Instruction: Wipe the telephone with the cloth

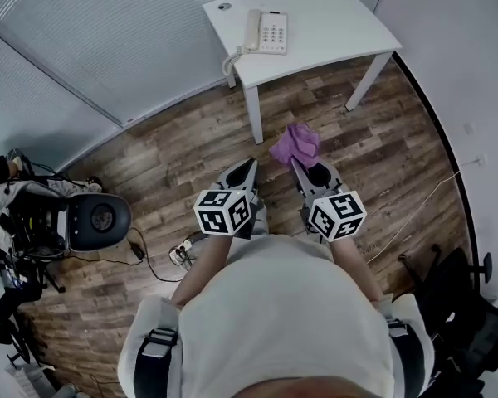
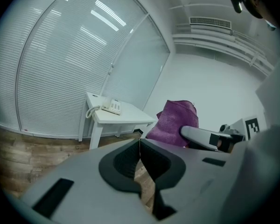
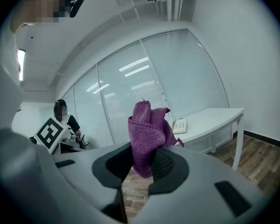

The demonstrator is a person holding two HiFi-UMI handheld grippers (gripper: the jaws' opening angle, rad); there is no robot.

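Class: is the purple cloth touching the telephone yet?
Apart. The head view shows the cloth in the right gripper above the floor, short of the telephone.

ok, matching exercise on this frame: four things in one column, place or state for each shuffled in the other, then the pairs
Things:
1. telephone
2. cloth
3. left hand-held gripper
4. table

Place or state:
A. shut, nothing between the jaws
B. lying on the white tabletop
C. pinched in the right hand-held gripper
D. standing on the wood floor in the corner of the room

Pairs: 1-B, 2-C, 3-A, 4-D
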